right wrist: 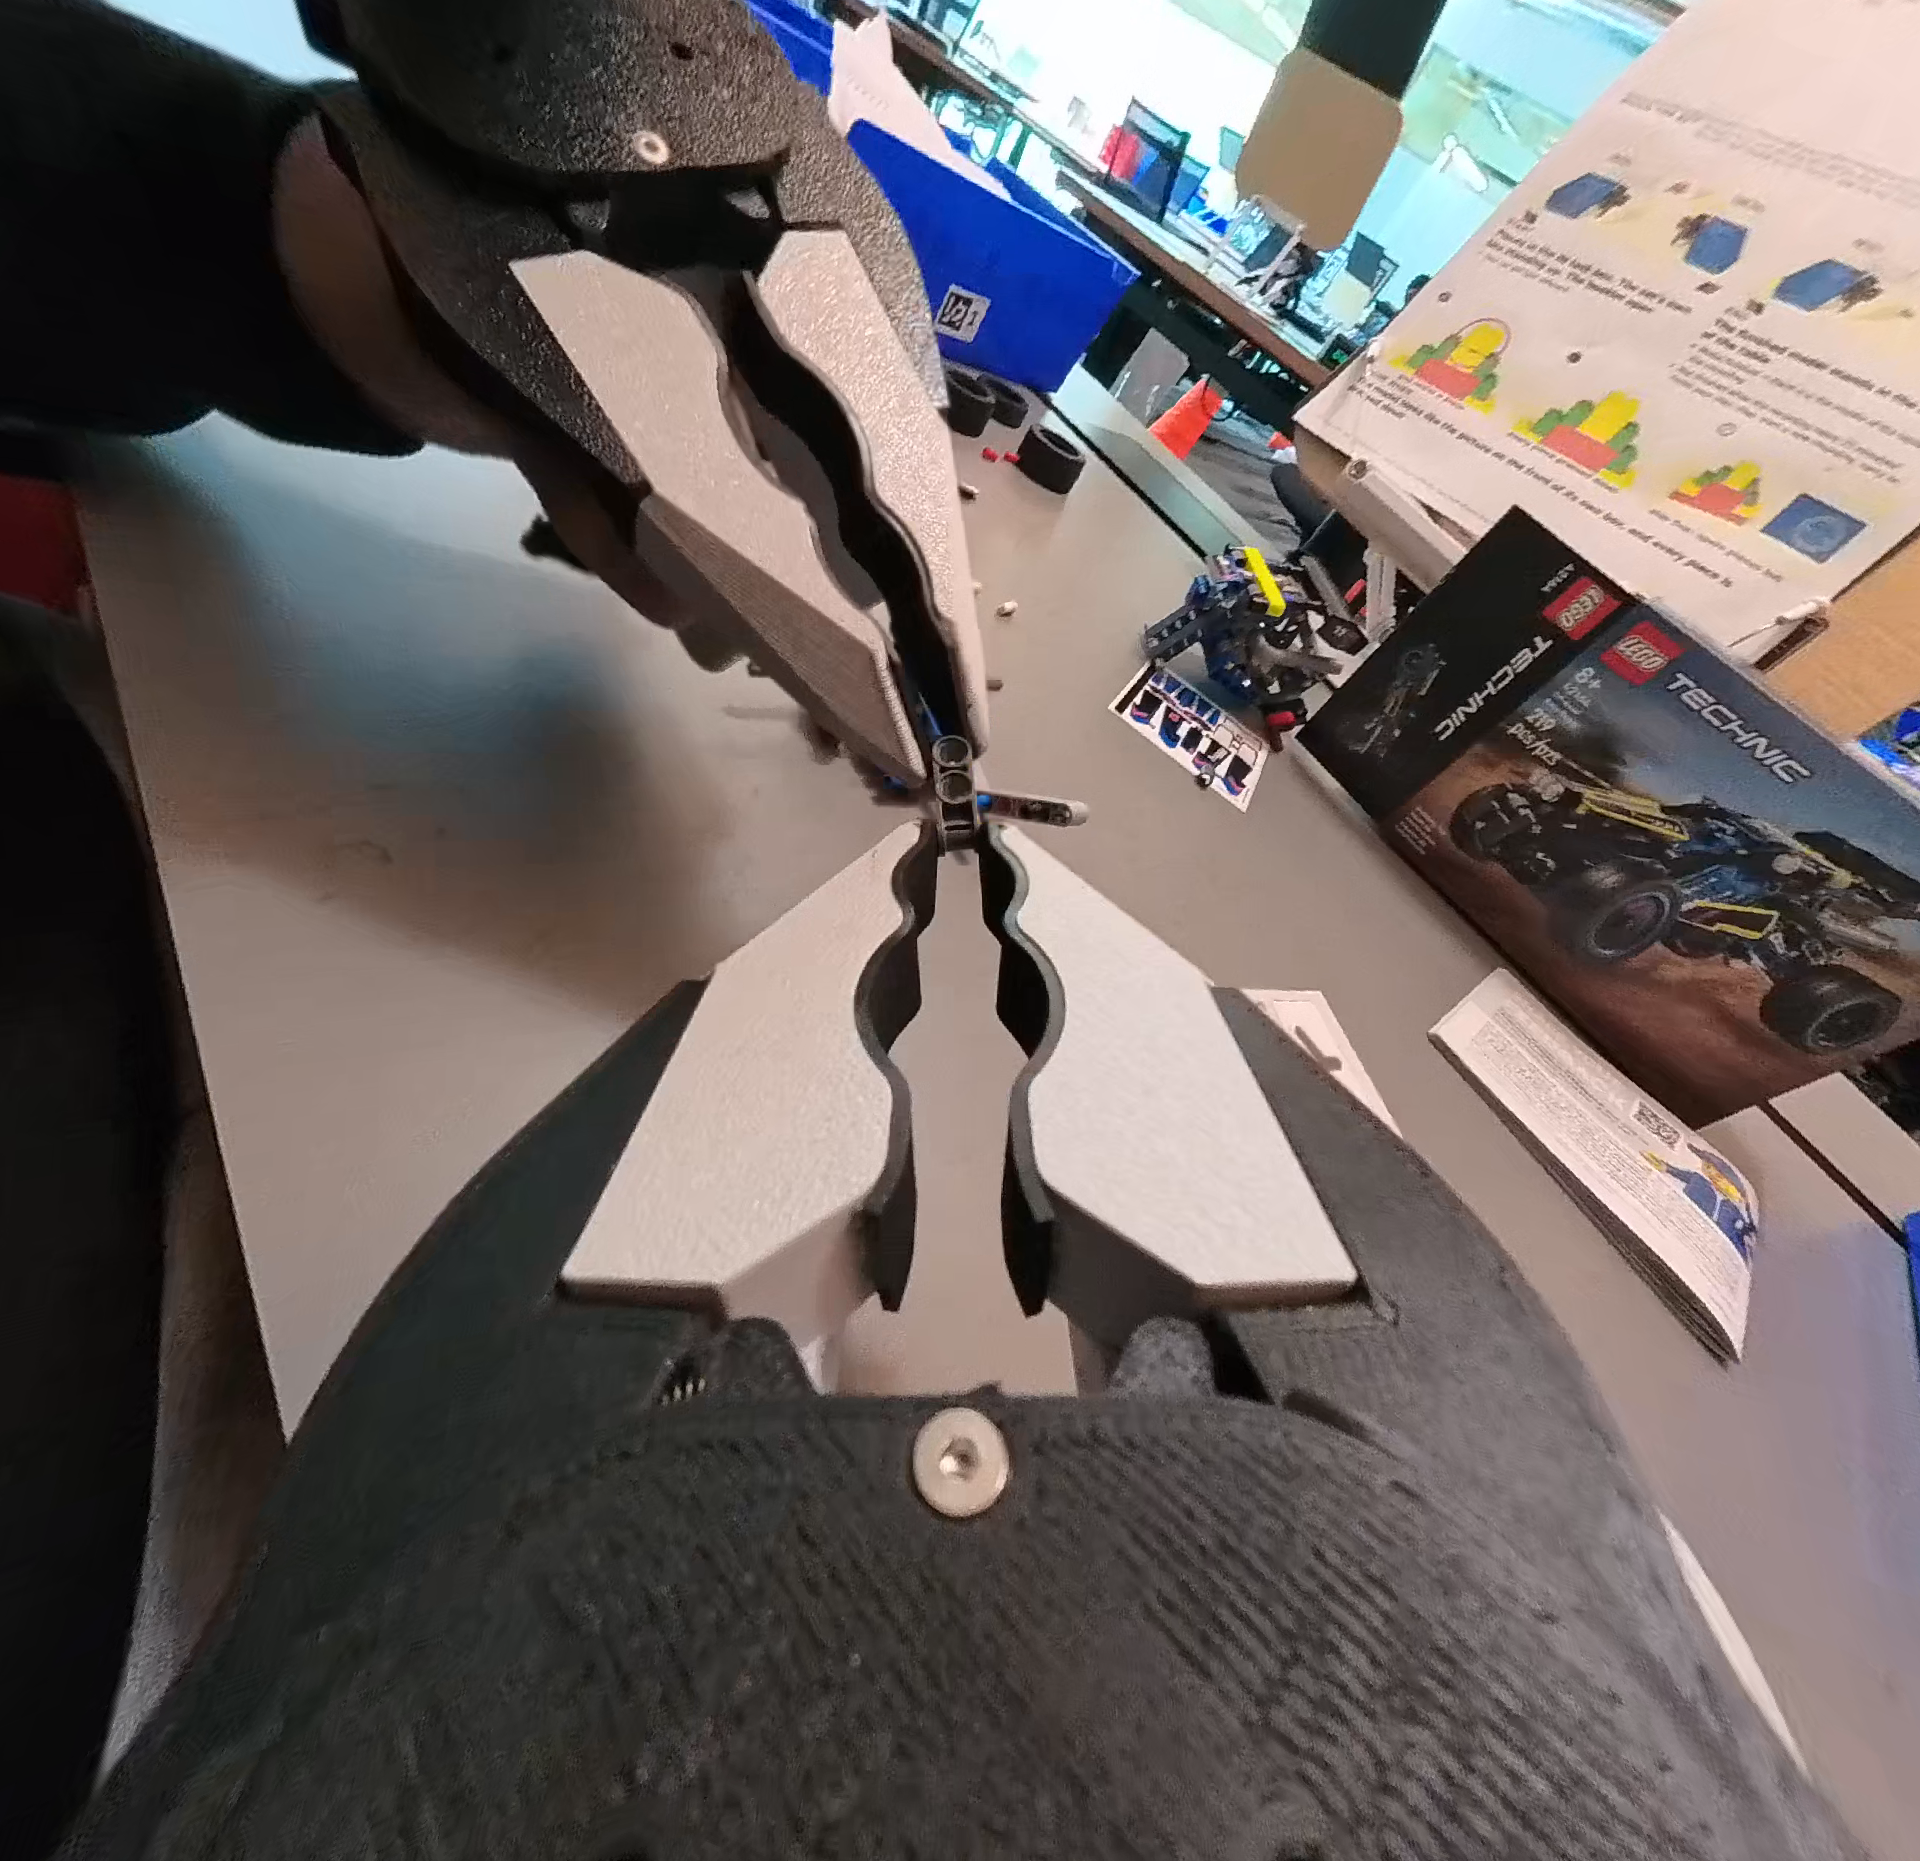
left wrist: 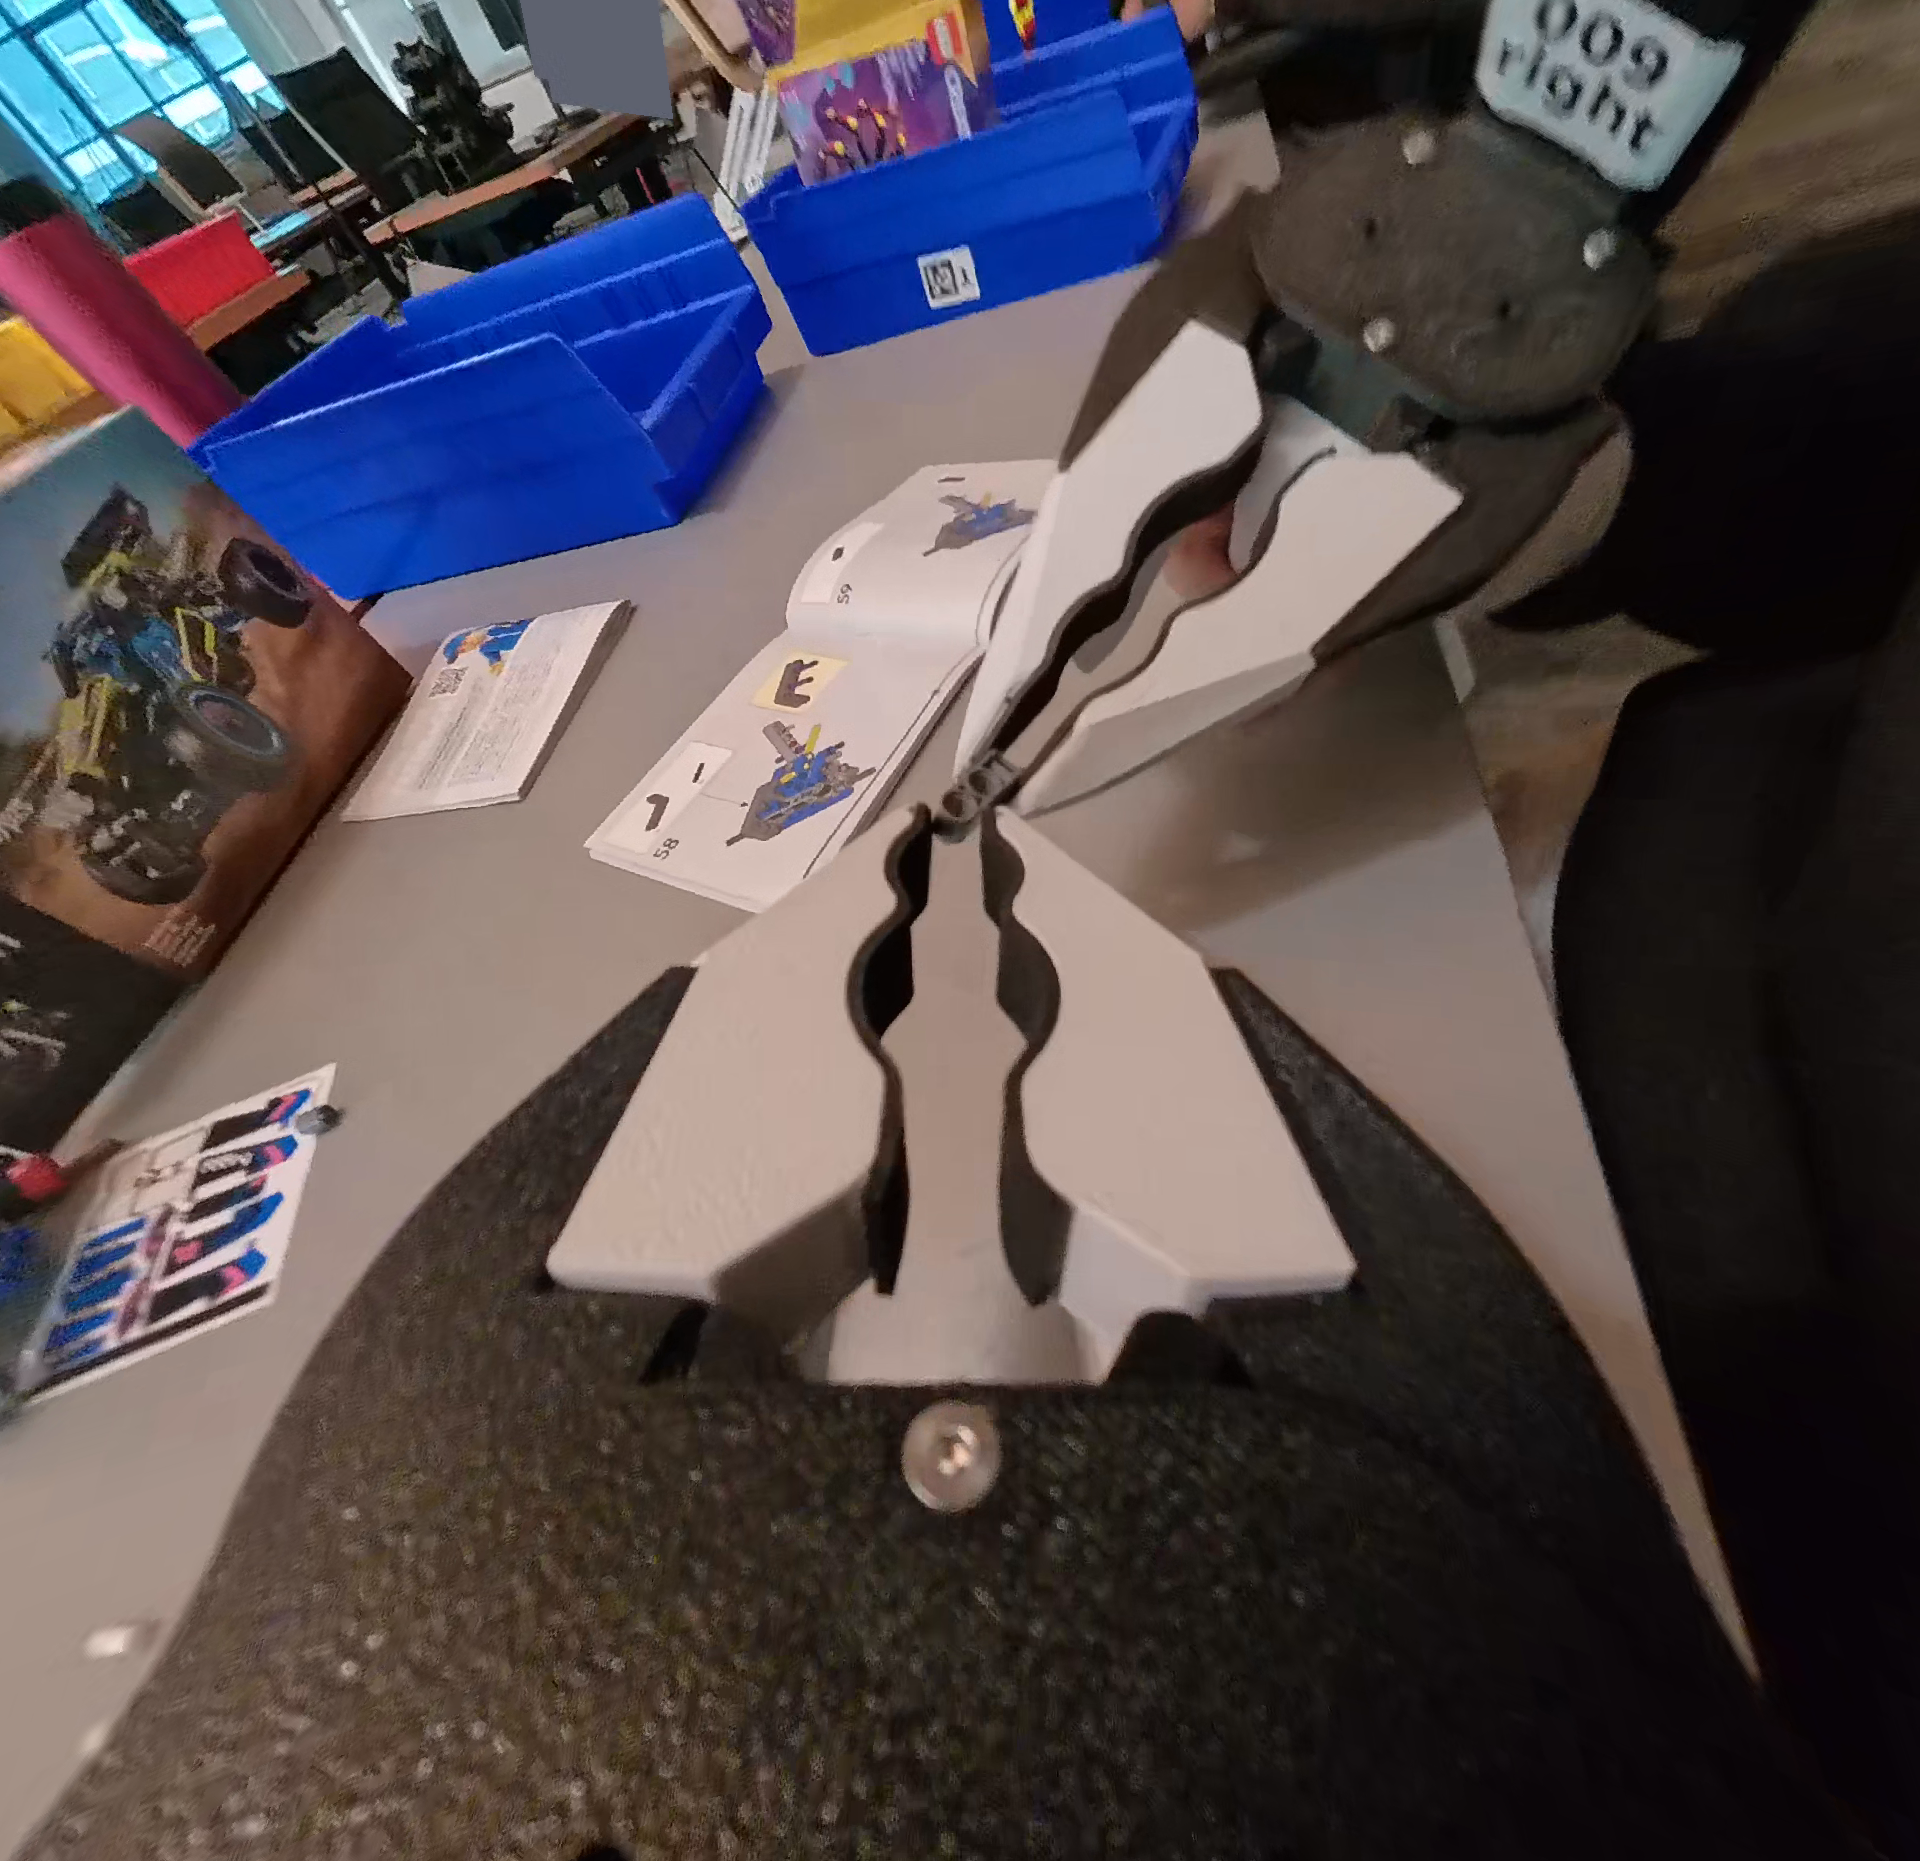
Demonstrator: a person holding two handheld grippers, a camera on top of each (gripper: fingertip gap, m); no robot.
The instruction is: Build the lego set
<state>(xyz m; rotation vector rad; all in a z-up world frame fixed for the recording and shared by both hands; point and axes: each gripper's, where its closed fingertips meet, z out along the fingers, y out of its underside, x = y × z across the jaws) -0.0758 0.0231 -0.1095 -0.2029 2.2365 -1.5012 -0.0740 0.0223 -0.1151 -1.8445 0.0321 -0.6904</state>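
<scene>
Right gripper (right wrist: 954, 843), grey-padded on a black body, is clenched on a small dark grey lego connector piece (right wrist: 951, 785) above the grey table (right wrist: 468, 668). Left gripper (left wrist: 953, 824) is clenched tip-to-tip on the same piece. Partly built blue lego model (right wrist: 1247, 627) is seen well apart, beside the sticker sheet (right wrist: 1195, 736).

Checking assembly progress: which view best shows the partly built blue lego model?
The right wrist view: the partly built blue lego model stands on the table beside the sticker sheet, with its yellow piece visible. The left wrist view shows none of it that I can identify, only the sticker sheet.
</scene>
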